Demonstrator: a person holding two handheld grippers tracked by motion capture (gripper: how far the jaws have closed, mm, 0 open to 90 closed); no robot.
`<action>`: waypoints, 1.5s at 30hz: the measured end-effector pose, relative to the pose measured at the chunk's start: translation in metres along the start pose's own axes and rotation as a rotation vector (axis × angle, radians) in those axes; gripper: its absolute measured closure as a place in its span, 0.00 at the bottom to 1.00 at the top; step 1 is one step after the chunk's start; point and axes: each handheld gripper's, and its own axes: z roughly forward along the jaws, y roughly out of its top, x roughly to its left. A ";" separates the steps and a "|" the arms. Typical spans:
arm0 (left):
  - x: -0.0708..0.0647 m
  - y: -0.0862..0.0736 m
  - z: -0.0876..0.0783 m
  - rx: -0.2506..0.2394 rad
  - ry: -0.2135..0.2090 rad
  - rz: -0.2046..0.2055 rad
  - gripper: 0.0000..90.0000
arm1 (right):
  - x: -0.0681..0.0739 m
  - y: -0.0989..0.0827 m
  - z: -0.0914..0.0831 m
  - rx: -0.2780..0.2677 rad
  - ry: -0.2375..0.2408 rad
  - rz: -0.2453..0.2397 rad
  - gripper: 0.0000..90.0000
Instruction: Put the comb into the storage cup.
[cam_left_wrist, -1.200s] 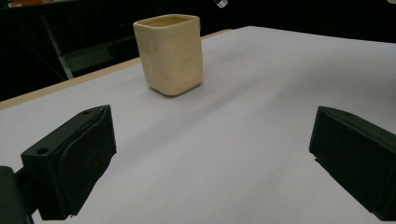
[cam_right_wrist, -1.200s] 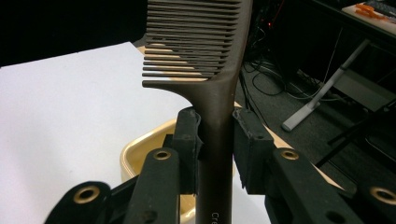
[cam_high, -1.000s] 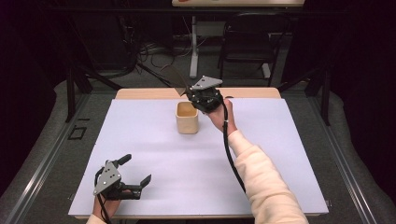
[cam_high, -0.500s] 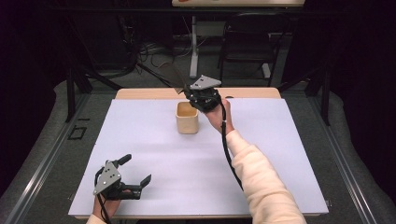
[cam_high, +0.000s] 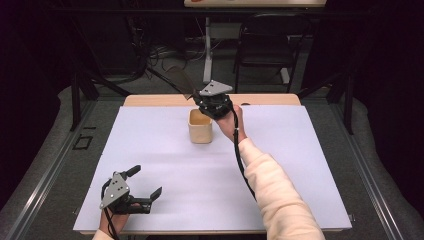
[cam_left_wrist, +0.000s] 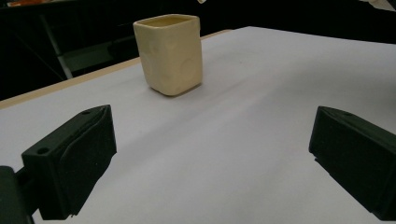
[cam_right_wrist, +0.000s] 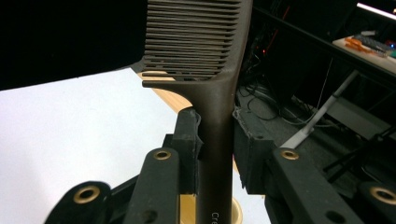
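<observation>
A cream square cup (cam_high: 201, 127) stands upright on the white sheet, toward the far middle. Just above and behind it, my right gripper (cam_high: 198, 97) is shut on the handle of a dark brown comb (cam_high: 180, 80), whose teeth end points up and away to the left. In the right gripper view the pads clamp the comb handle (cam_right_wrist: 215, 116), and the cup rim (cam_right_wrist: 238, 214) lies below it. My left gripper (cam_high: 145, 182) rests at the near left of the sheet, open with nothing between its jaws. The left gripper view looks across the sheet at the cup (cam_left_wrist: 170, 53).
The white sheet (cam_high: 300, 165) covers a wooden table, and a strip of wood (cam_high: 270, 99) shows at the far edge. Behind the table stand a dark chair (cam_high: 265, 35), a stand and cables on the floor. Metal rails run along both sides.
</observation>
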 end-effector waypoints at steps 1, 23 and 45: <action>0.000 0.000 0.000 0.000 0.000 0.000 0.01 | 0.000 0.001 0.001 -0.003 0.000 -0.003 0.80; 0.000 0.000 0.000 -0.001 -0.001 -0.003 0.01 | 0.006 -0.004 0.019 -0.035 0.018 -0.011 0.80; 0.000 0.000 -0.001 -0.001 0.001 -0.005 0.01 | 0.011 -0.018 0.034 -0.027 0.041 0.026 0.80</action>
